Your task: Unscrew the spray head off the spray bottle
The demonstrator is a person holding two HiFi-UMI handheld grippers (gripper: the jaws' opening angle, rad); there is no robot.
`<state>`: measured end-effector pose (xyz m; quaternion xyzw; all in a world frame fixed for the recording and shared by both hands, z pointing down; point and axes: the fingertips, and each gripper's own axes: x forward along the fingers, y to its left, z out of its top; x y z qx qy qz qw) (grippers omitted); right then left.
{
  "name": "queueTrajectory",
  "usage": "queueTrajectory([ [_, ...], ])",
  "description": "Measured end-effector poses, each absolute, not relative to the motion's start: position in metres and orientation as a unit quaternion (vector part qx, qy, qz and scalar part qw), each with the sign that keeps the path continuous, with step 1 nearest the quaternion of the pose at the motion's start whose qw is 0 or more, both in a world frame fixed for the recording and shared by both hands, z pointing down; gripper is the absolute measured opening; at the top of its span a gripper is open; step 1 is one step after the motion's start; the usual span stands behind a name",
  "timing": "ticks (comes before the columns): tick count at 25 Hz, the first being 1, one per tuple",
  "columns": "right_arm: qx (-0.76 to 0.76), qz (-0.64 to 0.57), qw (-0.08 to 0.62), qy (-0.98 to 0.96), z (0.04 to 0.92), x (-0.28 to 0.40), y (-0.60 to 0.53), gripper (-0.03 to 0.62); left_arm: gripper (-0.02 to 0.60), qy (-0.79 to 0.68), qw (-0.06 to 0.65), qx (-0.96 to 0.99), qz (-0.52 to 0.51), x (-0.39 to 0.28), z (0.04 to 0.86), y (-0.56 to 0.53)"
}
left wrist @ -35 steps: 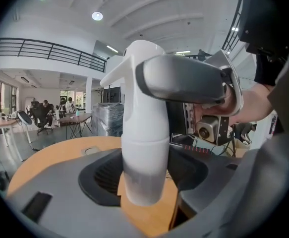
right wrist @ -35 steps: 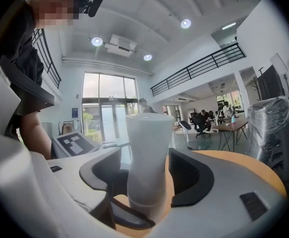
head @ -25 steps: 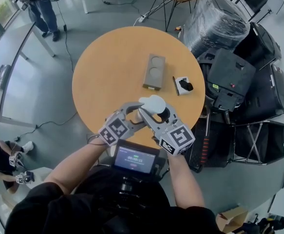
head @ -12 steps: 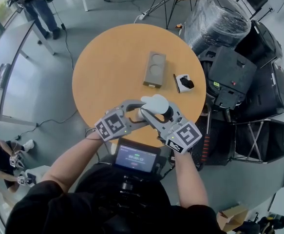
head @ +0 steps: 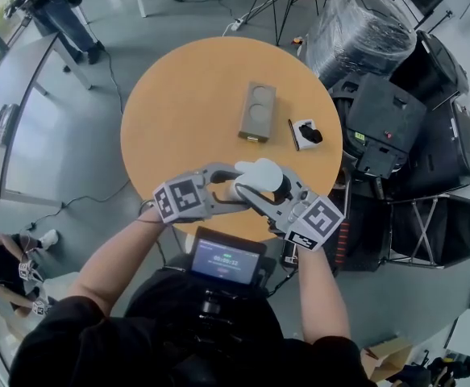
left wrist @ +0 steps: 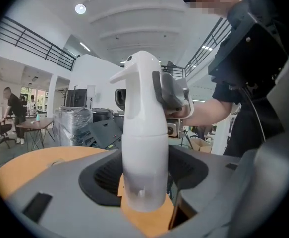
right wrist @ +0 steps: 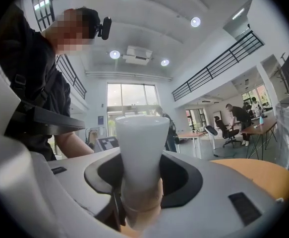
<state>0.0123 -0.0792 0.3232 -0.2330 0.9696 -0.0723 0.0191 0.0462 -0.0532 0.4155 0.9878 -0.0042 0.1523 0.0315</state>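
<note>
A white spray bottle (head: pixel 259 174) stands upright over the near edge of the round wooden table (head: pixel 186 111), held from both sides. My left gripper (head: pixel 230 189) comes in from the left and is shut on the bottle's body (left wrist: pixel 144 152), whose sides touch both dark pads. My right gripper (head: pixel 268 192) comes in from the right and is shut on the spray head (right wrist: pixel 140 148), seen end-on between its jaws. In the left gripper view the right gripper's grey finger (left wrist: pixel 173 90) lies against the head, and the nozzle points left.
A grey block with two round recesses (head: pixel 256 113) lies mid-table, with a black pen (head: pixel 291 135) and a white card bearing a small black object (head: pixel 305 135) to its right. Black cases (head: pixel 396 135) and a wrapped bundle (head: pixel 359 31) crowd the floor at right. A person (head: pixel 53 6) stands far left.
The two grippers have swung apart around the bottle: the left marker cube has moved left, the right one right and down. The bottle has stayed in both grips and drifted slightly right.
</note>
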Motion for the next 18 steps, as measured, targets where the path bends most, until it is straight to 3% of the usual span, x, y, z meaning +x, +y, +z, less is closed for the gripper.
queueTrajectory([
  [9, -0.122, -0.077, 0.040, 0.989, 0.316, -0.002, -0.043, 0.206, 0.305, 0.132, 0.054, 0.977, 0.160, 0.050, 0.414, -0.011],
  [18, -0.293, -0.069, 0.014, 0.953, 0.331, 0.022, -0.079, 0.288, 0.307, -0.029, 0.052, 0.983, 0.171, 0.049, 0.426, -0.052],
])
